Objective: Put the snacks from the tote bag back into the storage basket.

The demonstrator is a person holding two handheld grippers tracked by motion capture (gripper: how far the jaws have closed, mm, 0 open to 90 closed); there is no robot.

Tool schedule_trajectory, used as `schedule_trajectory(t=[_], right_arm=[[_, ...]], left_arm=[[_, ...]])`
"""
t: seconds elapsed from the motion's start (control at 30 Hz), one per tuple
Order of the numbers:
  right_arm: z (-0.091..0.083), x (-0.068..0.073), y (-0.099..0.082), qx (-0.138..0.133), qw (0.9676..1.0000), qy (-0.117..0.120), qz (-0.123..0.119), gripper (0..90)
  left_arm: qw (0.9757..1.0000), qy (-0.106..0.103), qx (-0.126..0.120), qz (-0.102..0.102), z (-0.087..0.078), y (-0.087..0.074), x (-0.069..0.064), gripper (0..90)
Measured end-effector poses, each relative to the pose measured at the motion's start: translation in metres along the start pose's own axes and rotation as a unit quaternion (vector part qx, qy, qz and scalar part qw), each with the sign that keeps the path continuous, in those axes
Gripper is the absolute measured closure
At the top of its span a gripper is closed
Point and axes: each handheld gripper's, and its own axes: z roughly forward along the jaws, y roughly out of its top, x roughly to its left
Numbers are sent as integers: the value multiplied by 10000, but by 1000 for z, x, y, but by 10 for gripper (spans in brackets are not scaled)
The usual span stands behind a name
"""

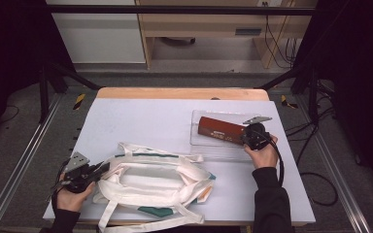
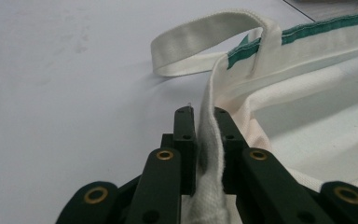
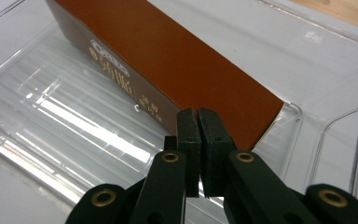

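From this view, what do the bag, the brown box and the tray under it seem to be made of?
Bag: woven cloth, probably cotton canvas, matte off-white with green trim; the weave and soft folds show where the left gripper pinches its rim.
Box: likely printed cardboard, smooth reddish-brown with pale lettering and sharp edges.
Tray: clear hard plastic, glossy; the table shows through it and light glints on its ridges.
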Motion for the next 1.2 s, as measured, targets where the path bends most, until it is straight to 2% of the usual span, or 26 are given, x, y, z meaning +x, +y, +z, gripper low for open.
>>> schedule_trajectory(t=[0.3, 0.37, 0.43, 0.7, 1.07, 1.2], right_arm=[[5, -4, 2, -66, 9996, -217, 164, 873], [5, -5, 3, -98, 9994, -303, 139, 871], [6, -5, 4, -112, 9992, -313, 203, 864], [8, -6, 5, -100, 9989, -412, 184, 863], [4, -6, 4, -138, 9990, -372, 182, 830], [-10, -1, 5, -372, 9988, -278, 181, 781]], left_arm=[[10000, 6, 1, 22, 0, 0, 0, 822], [10000, 7, 2, 24, 0, 0, 0, 822], [10000, 7, 2, 25, 0, 0, 0, 823], [10000, 6, 5, 27, 0, 0, 0, 823], [10000, 2, -9, 4, 0, 0, 0, 819], [10000, 3, -69, -18, -2, 1, 0, 798]])
